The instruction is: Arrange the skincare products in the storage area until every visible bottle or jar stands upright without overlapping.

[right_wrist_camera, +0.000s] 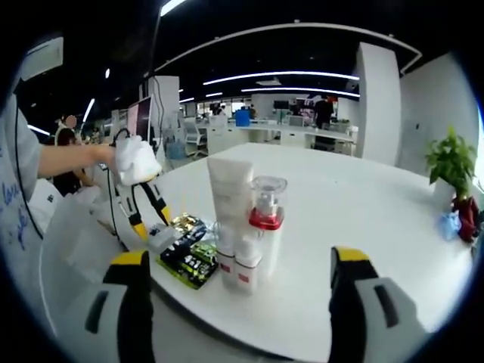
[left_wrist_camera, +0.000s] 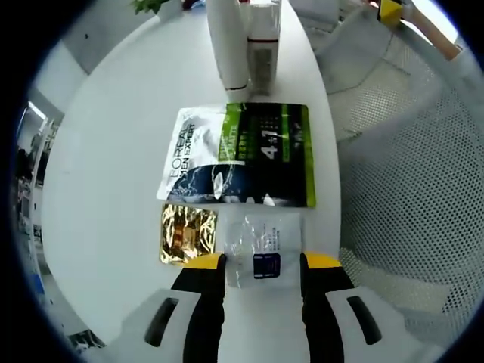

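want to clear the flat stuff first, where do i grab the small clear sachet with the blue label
Take the clear sachet by its near short edge, coming in low from the left claw side. It lies flat on the white table, already between the open jaws, with the gold packet close beside it, so a thin edge pinch looks best.

Both the left gripper and right gripper gape wide.

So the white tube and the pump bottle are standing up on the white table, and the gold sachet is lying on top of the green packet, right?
Not quite. In the left gripper view the gold sachet lies flat on the table beside the green packet, apart from it, not on top. The tube and pump bottle do stand upright.
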The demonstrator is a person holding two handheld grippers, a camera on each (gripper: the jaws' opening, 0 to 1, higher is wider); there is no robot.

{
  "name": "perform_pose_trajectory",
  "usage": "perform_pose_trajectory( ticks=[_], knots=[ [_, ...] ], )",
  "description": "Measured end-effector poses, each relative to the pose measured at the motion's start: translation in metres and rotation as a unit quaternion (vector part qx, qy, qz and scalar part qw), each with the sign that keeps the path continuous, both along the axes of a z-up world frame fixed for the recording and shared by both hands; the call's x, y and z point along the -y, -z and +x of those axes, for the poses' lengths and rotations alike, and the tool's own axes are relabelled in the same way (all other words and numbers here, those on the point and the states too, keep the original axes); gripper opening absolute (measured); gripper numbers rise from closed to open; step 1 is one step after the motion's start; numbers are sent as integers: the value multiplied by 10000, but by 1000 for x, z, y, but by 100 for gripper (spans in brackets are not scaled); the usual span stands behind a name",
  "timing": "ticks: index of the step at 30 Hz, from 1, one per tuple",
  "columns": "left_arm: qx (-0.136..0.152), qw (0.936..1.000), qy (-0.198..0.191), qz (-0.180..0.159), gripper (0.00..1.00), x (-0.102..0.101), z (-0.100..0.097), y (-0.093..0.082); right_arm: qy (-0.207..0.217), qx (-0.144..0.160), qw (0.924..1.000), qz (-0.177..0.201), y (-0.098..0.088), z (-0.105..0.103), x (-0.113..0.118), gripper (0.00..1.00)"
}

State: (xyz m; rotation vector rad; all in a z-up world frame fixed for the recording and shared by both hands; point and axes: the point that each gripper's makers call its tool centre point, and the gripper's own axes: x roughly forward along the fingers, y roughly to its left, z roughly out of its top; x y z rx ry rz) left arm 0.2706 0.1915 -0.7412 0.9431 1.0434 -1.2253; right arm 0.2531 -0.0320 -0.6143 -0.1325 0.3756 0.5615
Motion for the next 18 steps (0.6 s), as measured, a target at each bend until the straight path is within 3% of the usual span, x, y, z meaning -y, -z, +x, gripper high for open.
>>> perform_pose_trajectory(
  ticks=[18],
  knots=[
    [-23,10000,85,-9,36,4,-8,11,-45,-27,10000,-50,1,-2,-2,99]
  ],
)
